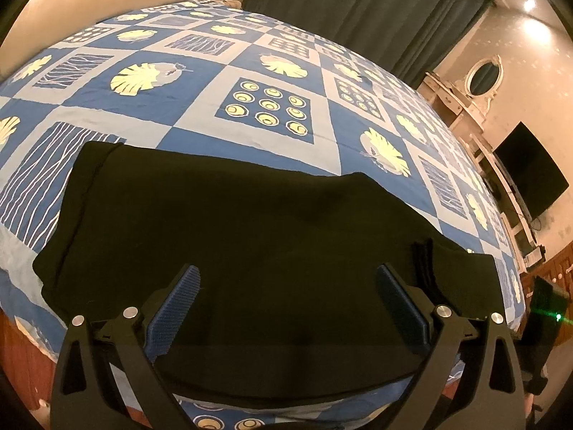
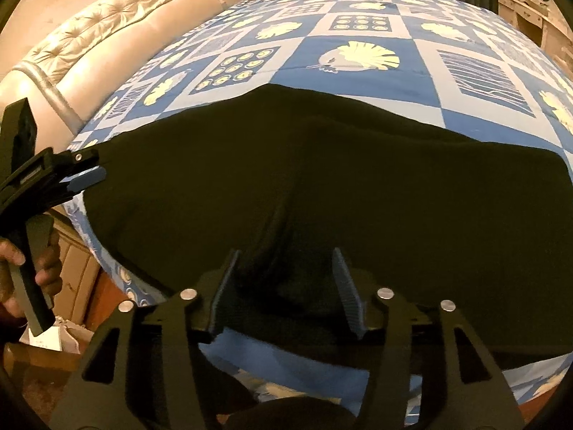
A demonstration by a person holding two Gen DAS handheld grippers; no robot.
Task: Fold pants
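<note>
Lying flat on bedspread [image 1: 250, 71], black pants [image 1: 232, 233], seams indistinct, both claws agape

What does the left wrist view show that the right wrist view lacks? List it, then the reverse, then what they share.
Left wrist only: a black wall-mounted television and an oval white-framed mirror.
Right wrist only: the cream tufted headboard and the left gripper beside the pants' edge.
Both: the black pants on the blue patterned bedsheet, and dark green curtains.
</note>
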